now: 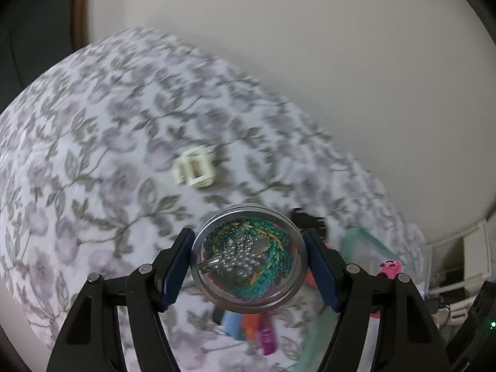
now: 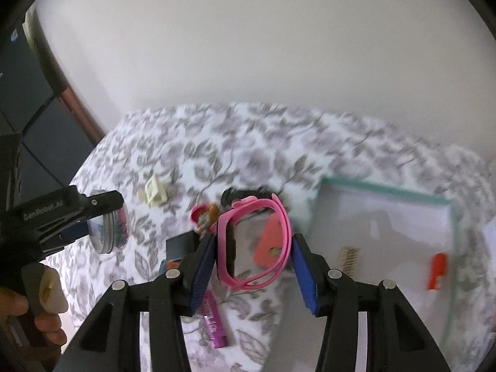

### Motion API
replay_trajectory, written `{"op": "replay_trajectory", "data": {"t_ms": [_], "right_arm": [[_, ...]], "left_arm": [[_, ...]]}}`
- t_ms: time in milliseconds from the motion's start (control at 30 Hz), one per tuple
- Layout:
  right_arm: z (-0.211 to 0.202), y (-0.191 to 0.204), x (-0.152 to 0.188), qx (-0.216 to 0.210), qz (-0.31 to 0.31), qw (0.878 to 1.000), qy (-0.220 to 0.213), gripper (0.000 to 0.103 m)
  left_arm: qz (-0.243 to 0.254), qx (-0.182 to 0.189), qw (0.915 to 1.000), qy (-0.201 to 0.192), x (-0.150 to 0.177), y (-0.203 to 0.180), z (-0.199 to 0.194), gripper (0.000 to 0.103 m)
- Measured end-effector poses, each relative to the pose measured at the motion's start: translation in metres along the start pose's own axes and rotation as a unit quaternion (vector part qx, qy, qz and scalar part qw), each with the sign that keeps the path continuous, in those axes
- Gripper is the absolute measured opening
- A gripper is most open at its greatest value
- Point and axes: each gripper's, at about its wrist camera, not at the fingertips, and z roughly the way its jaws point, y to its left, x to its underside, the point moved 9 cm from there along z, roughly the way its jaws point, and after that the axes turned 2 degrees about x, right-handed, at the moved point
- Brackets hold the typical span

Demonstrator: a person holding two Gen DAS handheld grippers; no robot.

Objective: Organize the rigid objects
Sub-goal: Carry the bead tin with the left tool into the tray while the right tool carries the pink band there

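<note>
Left gripper [image 1: 248,262]: jaws clamped on a round clear-lidded tin [image 1: 246,259] of beads, held above the floral tabletop [image 1: 93,142]. Right gripper [image 2: 252,252]: jaws partway in, pads pressing a pink watch [image 2: 248,245], lifted clear. Below: purple tube [image 2: 214,322], orange piece [image 2: 271,241]. Farther: cream clip [image 1: 195,169]. Right: green-edged pouch [image 2: 387,217].

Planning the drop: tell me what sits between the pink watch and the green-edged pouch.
Nothing visible does. The right gripper holds the pink watch above the floral cloth; the green-edged pouch lies just right, past the orange piece.
</note>
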Motion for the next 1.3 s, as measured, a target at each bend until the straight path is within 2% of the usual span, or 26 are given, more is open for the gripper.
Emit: {"op": "replay_trajectory", "data": {"t_ms": [300,533,733,900,1100,1300], "right_arm": [[-0.054,-0.054,-0.014,0.059,0.012,0.997,-0.037,0.052],[-0.082,-0.106,-0.009,0.11,0.021,0.993,-0.037,0.052],[-0.086,-0.147,0.011,0.152,0.034,0.988,0.0,0.052],[-0.069,-0.166,0.036,0.152,0.033,0.987,0.048,0.052],[-0.028,-0.19,0.081,0.16,0.04,0.977,0.137,0.052],[-0.008,-0.205,0.104,0.164,0.056,0.97,0.172,0.052]], "left_arm": [[0.068,0.048,0.9965,-0.006,0.006,-0.084,-0.017,0.073],[0.124,0.067,0.9898,0.019,0.038,-0.137,-0.008,0.073],[0.16,0.079,0.9825,0.051,0.07,-0.169,0.005,0.073],[0.178,0.086,0.9762,0.09,0.098,-0.182,0.023,0.073],[0.184,0.067,0.97,0.144,0.132,-0.178,0.053,0.073],[0.194,0.04,0.9622,0.187,0.163,-0.17,0.079,0.073]]}}
